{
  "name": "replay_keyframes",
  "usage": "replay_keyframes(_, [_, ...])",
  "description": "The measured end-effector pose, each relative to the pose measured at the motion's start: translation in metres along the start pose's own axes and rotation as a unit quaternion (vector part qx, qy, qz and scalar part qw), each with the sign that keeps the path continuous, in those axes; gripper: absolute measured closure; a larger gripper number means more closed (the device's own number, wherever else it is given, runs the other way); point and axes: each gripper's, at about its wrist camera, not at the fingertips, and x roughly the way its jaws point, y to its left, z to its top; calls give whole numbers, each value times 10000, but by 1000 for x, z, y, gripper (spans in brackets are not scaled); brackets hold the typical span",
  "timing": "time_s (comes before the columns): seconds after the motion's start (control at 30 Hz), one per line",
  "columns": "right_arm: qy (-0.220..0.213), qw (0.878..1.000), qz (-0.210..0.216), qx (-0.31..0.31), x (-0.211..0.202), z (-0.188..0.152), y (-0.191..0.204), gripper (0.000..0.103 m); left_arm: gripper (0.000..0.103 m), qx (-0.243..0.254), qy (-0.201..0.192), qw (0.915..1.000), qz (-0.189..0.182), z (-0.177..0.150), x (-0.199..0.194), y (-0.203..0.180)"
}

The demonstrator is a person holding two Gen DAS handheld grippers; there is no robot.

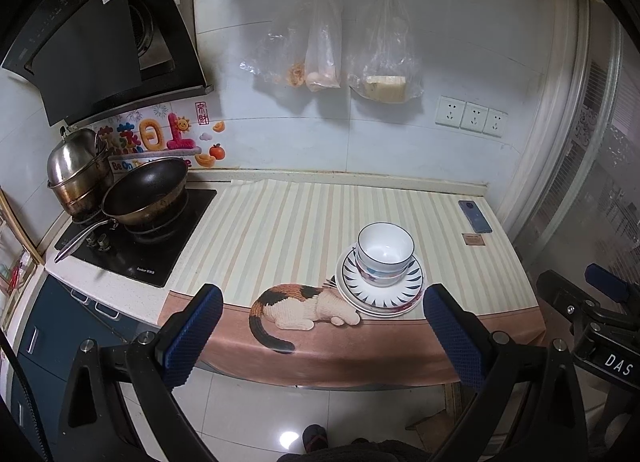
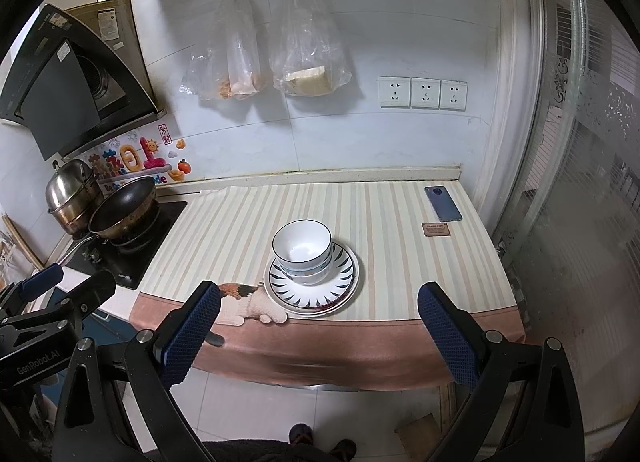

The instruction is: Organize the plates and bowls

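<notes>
Stacked white bowls (image 1: pixel 385 252) with dark rims sit on stacked plates (image 1: pixel 379 296) with a blue ray pattern, near the front of the striped counter cloth (image 1: pixel 280 221). From the right wrist view the bowls (image 2: pixel 303 248) and plates (image 2: pixel 313 286) lie centre. My left gripper (image 1: pixel 323 312) hangs open in front of the counter's edge, off the dishes, holding nothing. My right gripper (image 2: pixel 319 310) is open too, below and in front of the plates, empty. Each gripper's body shows at the edge of the other's view.
A black wok (image 1: pixel 146 191) and a steel pot (image 1: pixel 76 165) stand on the hob at the left. A phone (image 2: pixel 443 203) and a small brown card (image 2: pixel 437 229) lie at the counter's back right. Plastic bags (image 2: pixel 308 57) hang on the wall. Shoes and floor tiles lie below.
</notes>
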Motion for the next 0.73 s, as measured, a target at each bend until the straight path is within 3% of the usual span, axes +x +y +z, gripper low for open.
replay_keyframes(0.73, [13,10000,-48,25,1,-6,-3,2,0,45,-49,10000,17,2,2,0])
